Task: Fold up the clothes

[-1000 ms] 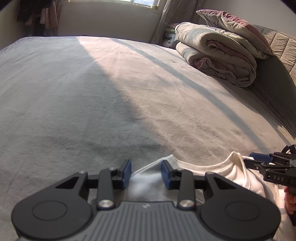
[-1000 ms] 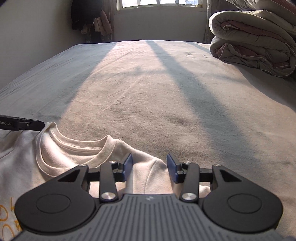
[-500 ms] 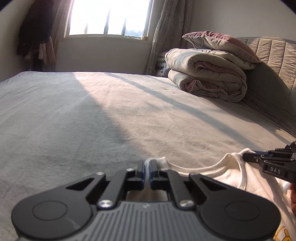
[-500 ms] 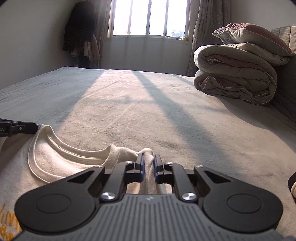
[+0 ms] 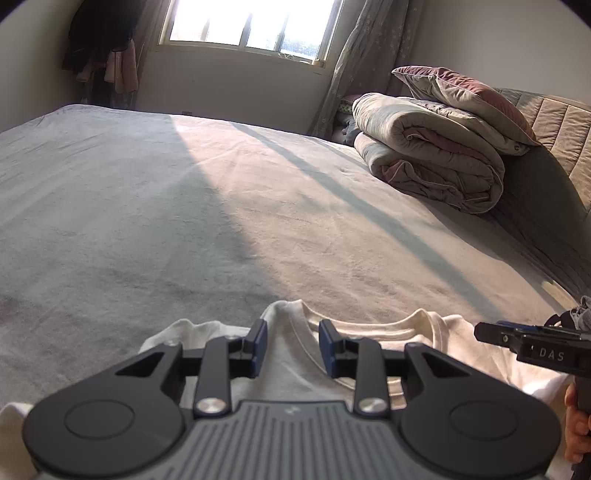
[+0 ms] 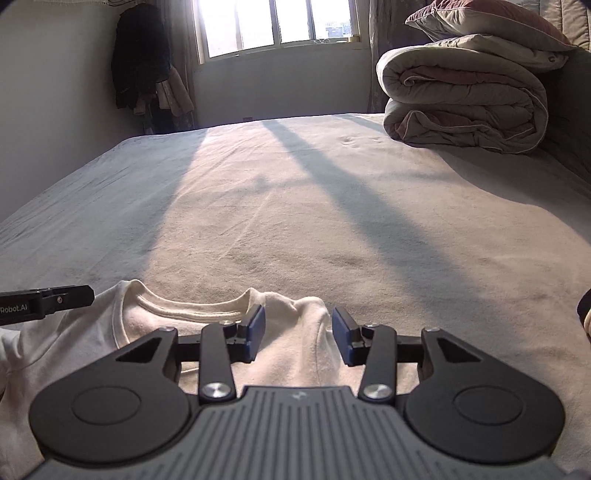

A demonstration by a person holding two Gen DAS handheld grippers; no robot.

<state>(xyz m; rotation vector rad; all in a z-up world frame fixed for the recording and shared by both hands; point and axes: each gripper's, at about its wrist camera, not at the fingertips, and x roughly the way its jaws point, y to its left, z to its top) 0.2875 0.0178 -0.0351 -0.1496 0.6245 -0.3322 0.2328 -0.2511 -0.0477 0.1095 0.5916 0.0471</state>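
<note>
Bed (image 5: 221,206) fills most of both views, its grey cover striped with sun from the window (image 5: 247,26) at the top of the frame. Rolled quilt (image 5: 428,162) with a pillow (image 5: 461,92) on top sits at the upper right, well apart from the work. Dark clothes (image 6: 136,70) hang in the upper left corner of the right view.

The white T-shirt (image 5: 369,332) lies flat on the bed along the bottom edge of both views, collar facing the window. The left claw (image 5: 291,347) is spread wide over the shoulder just left of the collar, holding nothing. The right claw (image 6: 298,334) is likewise spread, its pads either side of a raised wrinkle at the other shoulder, not pinching it.

The step in hand looks like taking a fresh hold of the two shoulders for a fold. To do it well, each claw should likely go low enough to catch both layers of cloth, bite at matching spots on either side of the collar, and close fully before any lift, so that the shirt rises level and the fold line stays straight.
</note>
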